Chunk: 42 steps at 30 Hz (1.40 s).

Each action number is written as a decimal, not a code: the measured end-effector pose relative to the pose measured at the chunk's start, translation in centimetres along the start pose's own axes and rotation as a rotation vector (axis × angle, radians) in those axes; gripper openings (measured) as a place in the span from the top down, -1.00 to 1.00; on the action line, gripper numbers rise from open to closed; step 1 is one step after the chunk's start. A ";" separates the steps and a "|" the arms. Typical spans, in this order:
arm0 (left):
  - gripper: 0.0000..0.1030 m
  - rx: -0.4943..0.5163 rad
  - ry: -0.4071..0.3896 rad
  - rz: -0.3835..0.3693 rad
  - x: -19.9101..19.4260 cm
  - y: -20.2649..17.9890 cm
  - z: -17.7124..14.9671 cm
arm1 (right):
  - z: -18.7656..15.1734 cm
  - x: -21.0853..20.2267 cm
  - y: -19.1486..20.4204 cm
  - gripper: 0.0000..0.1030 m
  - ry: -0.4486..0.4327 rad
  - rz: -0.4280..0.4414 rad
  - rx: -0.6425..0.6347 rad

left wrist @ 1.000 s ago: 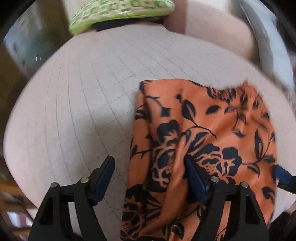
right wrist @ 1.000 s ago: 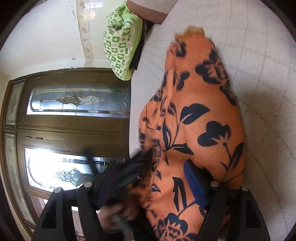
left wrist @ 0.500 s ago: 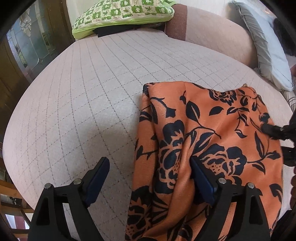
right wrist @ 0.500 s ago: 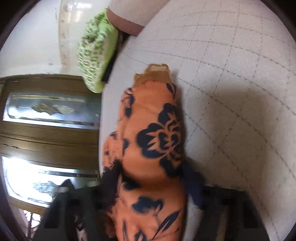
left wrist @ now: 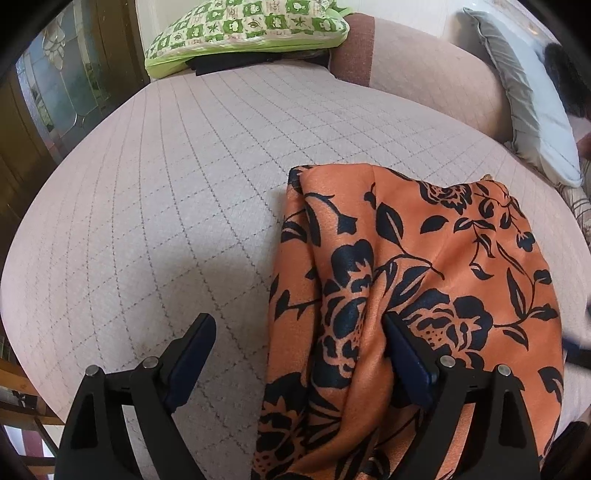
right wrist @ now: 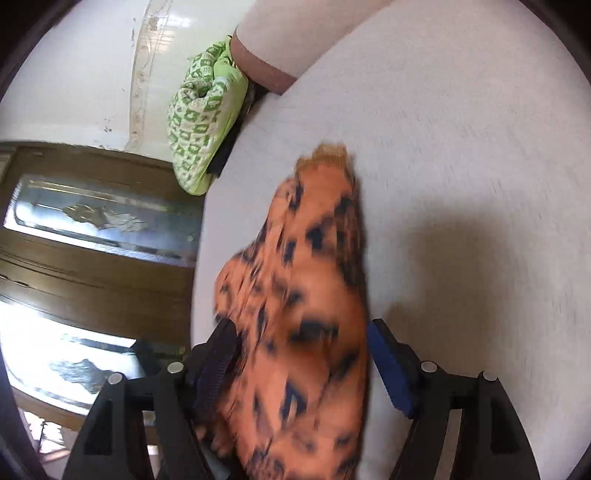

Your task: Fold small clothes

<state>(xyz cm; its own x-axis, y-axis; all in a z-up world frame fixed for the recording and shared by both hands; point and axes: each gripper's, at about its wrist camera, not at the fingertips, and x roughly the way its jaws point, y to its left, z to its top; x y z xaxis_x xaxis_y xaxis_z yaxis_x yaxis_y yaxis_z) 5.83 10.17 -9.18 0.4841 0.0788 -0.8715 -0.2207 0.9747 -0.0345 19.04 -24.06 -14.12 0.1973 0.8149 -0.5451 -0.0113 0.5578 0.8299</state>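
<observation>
progress: I judge the fold started, final tidy left | left gripper [left wrist: 295,354] wide open, gripping nothing, its right finger resting on the orange floral garment [left wrist: 424,266] lying at the sofa seat [left wrist: 184,184] right edge | right gripper [right wrist: 299,354] jaws just reopened, cloth between, unpinched | count: one garment, two pillows

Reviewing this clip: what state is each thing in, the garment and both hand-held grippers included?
Orange floral-print garment: lying rumpled, partly folded, on the sofa seat.
Left hand-held gripper: open, garment's edge between its fingers, not pinched.
Right hand-held gripper: jaws just reopened, garment between them; view blurred.
Green patterned cushion: resting at the seat's far end.
</observation>
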 end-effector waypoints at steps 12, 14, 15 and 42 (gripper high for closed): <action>-0.75 0.054 -0.066 0.026 -5.0 0.0 -2.4 | -6.0 2.1 -0.6 -0.42 0.096 -0.014 -0.027; -0.75 0.064 -0.004 0.049 -3.0 0.0 -3.2 | -6.5 1.5 -0.2 -0.17 0.101 -0.043 -0.052; -0.78 0.037 -0.013 0.033 -2.8 0.5 -3.4 | -6.6 1.4 0.4 0.03 0.105 -0.086 -0.087; -0.78 0.002 -0.023 -0.037 -1.8 2.9 -3.9 | 0.0 3.8 2.3 0.17 0.055 -0.196 -0.092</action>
<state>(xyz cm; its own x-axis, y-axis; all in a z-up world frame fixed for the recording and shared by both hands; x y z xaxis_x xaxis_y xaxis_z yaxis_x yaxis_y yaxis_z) 1.02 12.03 -9.64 0.5110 0.0478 -0.8582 -0.2012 0.9774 -0.0653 19.82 -19.67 -14.30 0.1506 0.6957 -0.7024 -0.0679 0.7161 0.6947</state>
